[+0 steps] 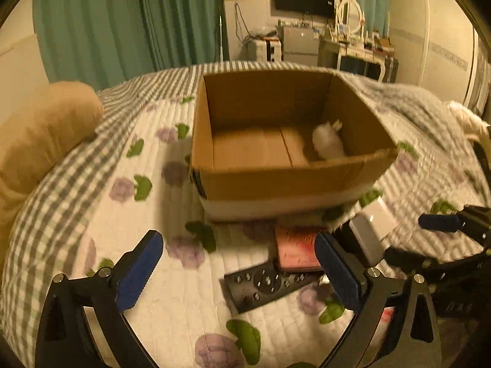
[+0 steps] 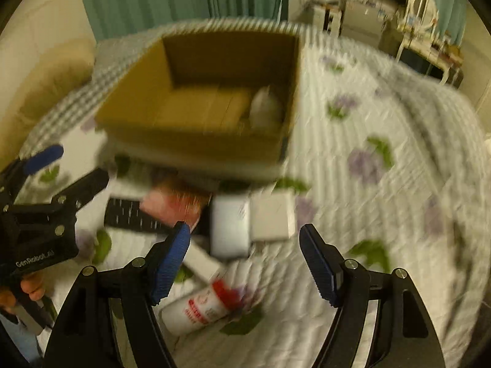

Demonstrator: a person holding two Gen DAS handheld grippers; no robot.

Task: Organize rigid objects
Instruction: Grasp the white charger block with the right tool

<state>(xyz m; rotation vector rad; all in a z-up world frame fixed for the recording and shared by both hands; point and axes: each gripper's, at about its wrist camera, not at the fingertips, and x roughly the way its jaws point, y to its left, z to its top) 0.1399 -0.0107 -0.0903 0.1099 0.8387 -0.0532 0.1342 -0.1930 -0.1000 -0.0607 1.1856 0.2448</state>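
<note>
Both my tools gape empty: left tool [image 1: 239, 271] over the remote [image 1: 264, 285], lying crosswise; right tool [image 2: 245, 260] nearer the bottle [image 2: 199, 306].

"GenRobot.AI" on left gripper [image 2: 66, 165]

The left tongs [image 1: 239, 271] pointed steeply downward with their 2 blue-padded fingers [image 1: 139, 271] spread wide and nothing between them. The right tongs [image 2: 245, 263] also tilted down, jaws parted and empty. A hand [image 2: 29, 288] gripped the left handle.
</note>
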